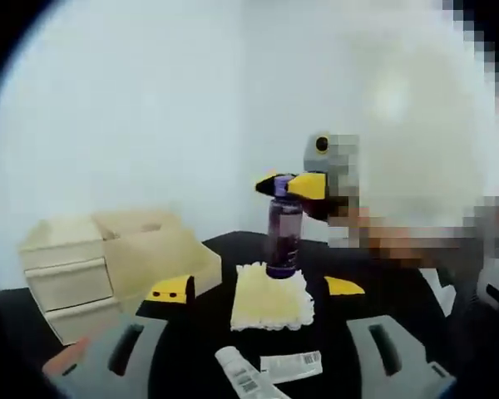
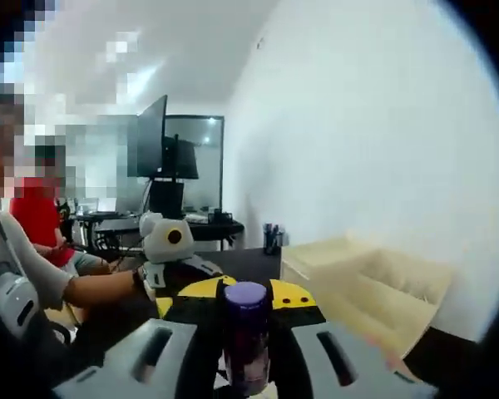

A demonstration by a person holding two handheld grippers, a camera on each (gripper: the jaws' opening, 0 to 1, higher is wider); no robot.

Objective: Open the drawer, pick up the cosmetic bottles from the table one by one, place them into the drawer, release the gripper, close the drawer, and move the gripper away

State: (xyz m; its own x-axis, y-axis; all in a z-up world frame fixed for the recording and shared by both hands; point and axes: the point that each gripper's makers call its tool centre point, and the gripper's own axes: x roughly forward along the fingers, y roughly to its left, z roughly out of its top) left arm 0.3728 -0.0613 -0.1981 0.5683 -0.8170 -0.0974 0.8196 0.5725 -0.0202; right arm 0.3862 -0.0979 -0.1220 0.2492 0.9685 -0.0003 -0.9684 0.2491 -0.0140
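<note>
gripping the purple bottle (image 2: pixel 247 332), the right tongs (image 2: pixel 248 301) are clamped; left tongs (image 1: pixel 256 288) apart; labels unreadable.

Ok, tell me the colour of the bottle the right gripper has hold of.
Purple: the bottle has a translucent purple body and purple cap, clearest in the left gripper view.

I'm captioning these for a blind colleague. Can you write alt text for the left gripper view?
The right gripper grips the cap of a purple bottle standing on a pale cloth on a black table. A beige drawer unit sits at the left, and two white tubes lie in front.
</note>
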